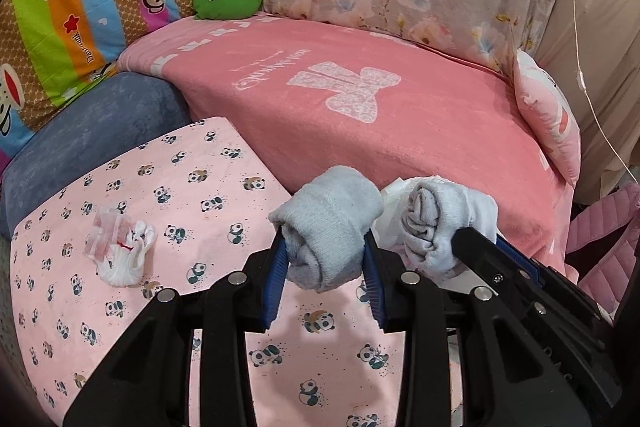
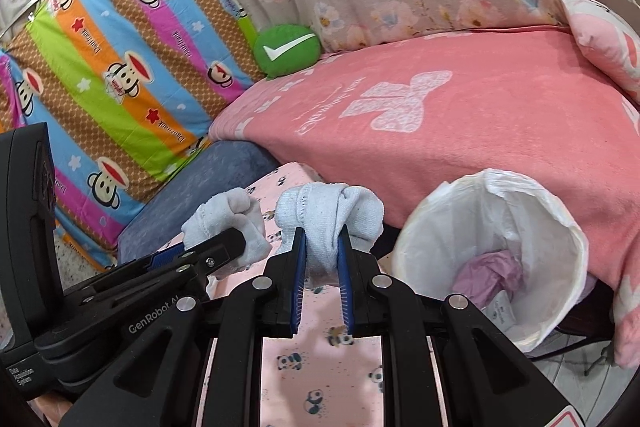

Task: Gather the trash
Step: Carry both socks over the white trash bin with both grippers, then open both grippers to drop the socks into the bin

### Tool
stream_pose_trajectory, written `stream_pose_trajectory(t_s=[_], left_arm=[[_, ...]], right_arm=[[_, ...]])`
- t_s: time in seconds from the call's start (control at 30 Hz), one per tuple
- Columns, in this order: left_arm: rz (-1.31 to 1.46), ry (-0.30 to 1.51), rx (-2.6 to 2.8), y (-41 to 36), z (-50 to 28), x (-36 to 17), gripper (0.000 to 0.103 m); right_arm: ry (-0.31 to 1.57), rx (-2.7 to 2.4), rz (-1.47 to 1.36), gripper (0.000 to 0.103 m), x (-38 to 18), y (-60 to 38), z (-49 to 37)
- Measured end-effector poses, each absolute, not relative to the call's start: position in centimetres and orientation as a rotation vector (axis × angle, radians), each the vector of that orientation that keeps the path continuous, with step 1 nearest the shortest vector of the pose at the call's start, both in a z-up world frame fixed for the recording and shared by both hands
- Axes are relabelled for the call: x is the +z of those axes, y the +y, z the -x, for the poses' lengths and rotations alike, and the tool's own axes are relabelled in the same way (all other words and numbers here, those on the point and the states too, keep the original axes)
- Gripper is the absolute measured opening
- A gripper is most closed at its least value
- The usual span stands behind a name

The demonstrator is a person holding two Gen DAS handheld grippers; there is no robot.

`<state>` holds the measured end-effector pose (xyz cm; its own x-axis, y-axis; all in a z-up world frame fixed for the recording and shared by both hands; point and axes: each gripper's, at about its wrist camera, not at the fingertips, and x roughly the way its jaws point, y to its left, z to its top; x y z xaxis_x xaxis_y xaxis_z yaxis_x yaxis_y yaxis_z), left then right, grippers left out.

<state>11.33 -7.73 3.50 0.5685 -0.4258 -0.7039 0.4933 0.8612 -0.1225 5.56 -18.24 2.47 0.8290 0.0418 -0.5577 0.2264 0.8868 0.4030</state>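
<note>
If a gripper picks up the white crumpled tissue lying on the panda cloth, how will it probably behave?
The crumpled tissue looks soft and thin, so it would probably squash flat between the pads. It seems very light for its size. A clear plastic wrapper touches it and may lift along or slip away.

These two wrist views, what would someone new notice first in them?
Front and centre, each gripper is clamped on a rolled grey sock: the left gripper on one sock roll, the right gripper on another. Right of the right gripper stands a white-lined trash bin with crumpled purple paper inside. A small wad of clear and white wrapper trash lies on the panda-print cloth, left of the left gripper.
</note>
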Motion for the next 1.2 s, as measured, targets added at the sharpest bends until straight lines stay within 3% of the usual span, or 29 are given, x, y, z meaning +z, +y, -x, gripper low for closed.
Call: stream_pose_trajectory(t_s=[0.8,1.03,1.2], left_arm=[[-0.189,0.881,-0.693,-17.7,-10.6,0.9,0.037],[-0.167,0.854,-0.68,-18.1,-10.6,1.2,0.068],[-0.15,0.864,-0.662,-17.8,-11.1,1.1,0.069]], right_arm=[[0.603,-0.271,-0.619,0.017,-2.3,-29.2,-2.0],[0.616,-0.305,-0.649,0.021,-3.1,-30.7,-2.0],[0.624,-0.301,-0.646,0.023,-3.4,-30.9,-2.3]])
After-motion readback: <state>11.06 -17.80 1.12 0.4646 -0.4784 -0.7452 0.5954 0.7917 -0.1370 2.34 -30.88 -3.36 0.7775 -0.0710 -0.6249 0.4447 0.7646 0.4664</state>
